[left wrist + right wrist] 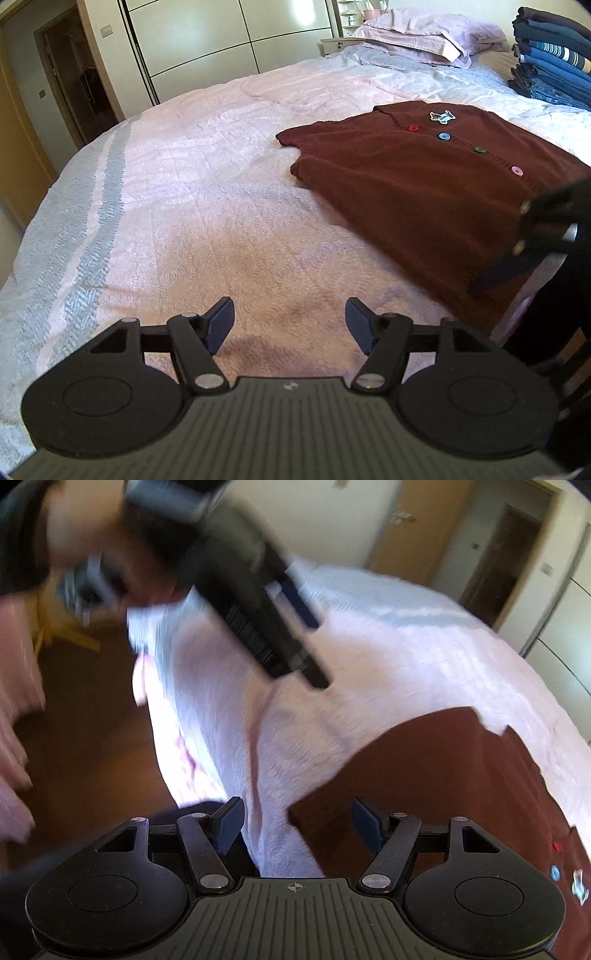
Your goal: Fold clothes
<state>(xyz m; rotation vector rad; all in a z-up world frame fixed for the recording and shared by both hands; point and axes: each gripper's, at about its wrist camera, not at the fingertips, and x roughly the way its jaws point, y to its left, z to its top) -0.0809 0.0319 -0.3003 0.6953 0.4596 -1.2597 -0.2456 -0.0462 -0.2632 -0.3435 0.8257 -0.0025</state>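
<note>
A dark red knitted cardigan (424, 177) with coloured buttons and a small white patch lies folded on the pink bedspread (203, 192), at the right. My left gripper (290, 325) is open and empty above bare bedspread, to the left of the cardigan's near edge. My right gripper (297, 825) is open and empty, over the bed's edge beside the cardigan (443, 775). The right gripper also shows blurred in the left wrist view (546, 225) at the cardigan's right edge. The left gripper shows blurred in the right wrist view (295, 635).
A stack of folded blue clothes (554, 59) sits at the far right of the bed. Lilac pillows (424, 37) lie at the head. A wardrobe (229, 48) and door stand beyond. Wooden floor (92, 720) lies left of the bed edge.
</note>
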